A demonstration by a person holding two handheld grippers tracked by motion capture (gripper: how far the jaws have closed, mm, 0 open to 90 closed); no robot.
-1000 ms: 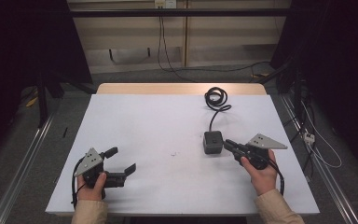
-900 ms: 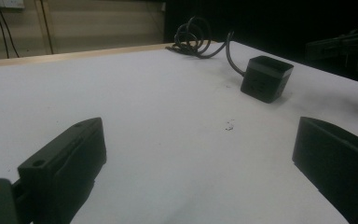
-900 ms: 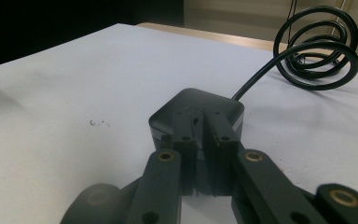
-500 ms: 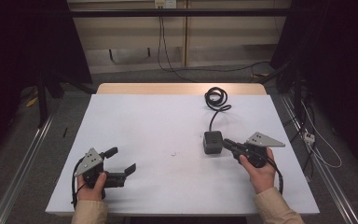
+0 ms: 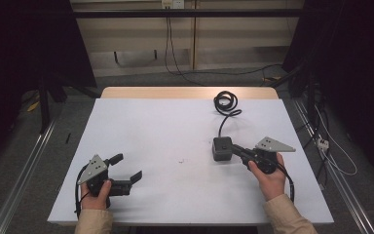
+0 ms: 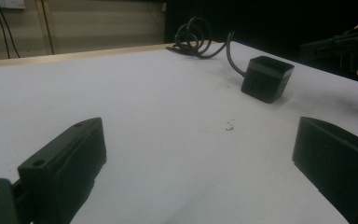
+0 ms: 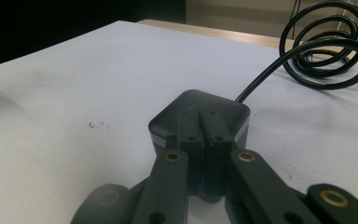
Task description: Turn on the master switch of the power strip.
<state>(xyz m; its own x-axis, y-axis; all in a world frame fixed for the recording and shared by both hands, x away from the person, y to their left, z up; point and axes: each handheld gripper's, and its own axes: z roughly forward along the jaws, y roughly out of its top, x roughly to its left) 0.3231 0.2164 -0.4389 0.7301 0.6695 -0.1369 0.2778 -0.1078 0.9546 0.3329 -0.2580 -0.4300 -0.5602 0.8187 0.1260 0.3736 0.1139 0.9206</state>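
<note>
Black cube [image 5: 222, 147] against closed right tool [image 5: 235, 150] tips.

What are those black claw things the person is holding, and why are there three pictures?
They are grabbing tools, one in each hand. One picture comes from a camera above the white table. The other two come from small cameras riding on each tool, looking along its jaws. The left gripper rests near the table's front edge, its jaws wide open, holding nothing. The right gripper has its jaws closed together, with their tips against a small black box. A cable runs from the box to a coil at the far edge.
</note>
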